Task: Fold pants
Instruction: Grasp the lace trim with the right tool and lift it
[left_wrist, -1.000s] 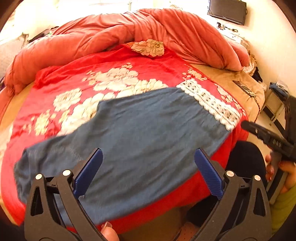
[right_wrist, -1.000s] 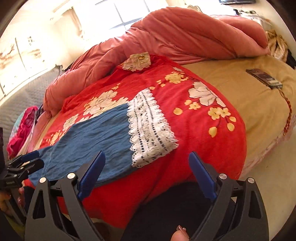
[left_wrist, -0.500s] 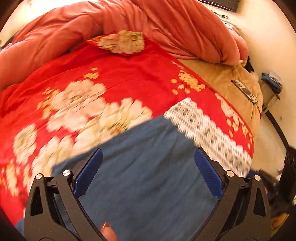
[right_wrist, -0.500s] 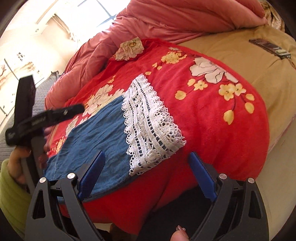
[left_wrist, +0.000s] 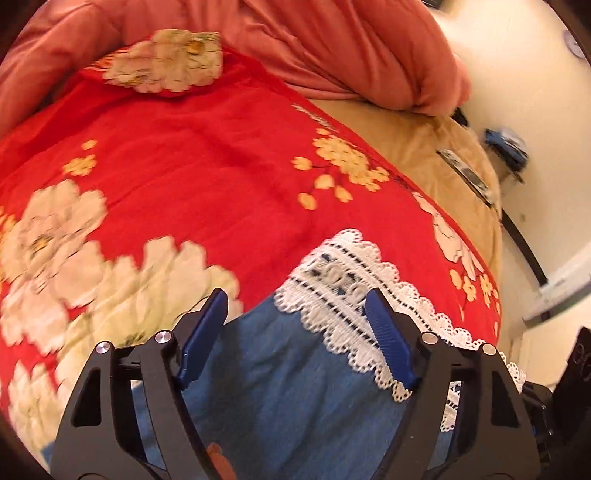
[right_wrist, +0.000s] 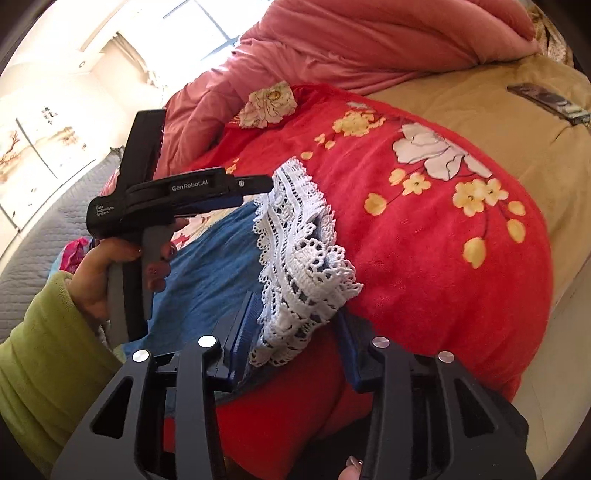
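Blue pants (left_wrist: 288, 373) with a white lace hem (left_wrist: 343, 291) lie on a red floral blanket (left_wrist: 207, 177). My left gripper (left_wrist: 295, 314) is open, its jaws straddling the far corner of the hem just above the cloth. In the right wrist view the pants (right_wrist: 221, 266) and lace hem (right_wrist: 299, 258) show too. My right gripper (right_wrist: 295, 325) is open with the near hem corner bunched between its blue pads; the jaws stand apart. The left gripper (right_wrist: 255, 184) reaches the hem's far corner from the left.
A pink duvet (left_wrist: 295, 48) is heaped at the back of the bed. A tan sheet (right_wrist: 517, 129) with a remote (right_wrist: 546, 99) lies to the right. The bed edge and floor (right_wrist: 554, 387) drop off at right.
Both grippers have moved forward onto the lace hem. The left one went to the far corner, the right one to the near corner, and both jaws have narrowed.
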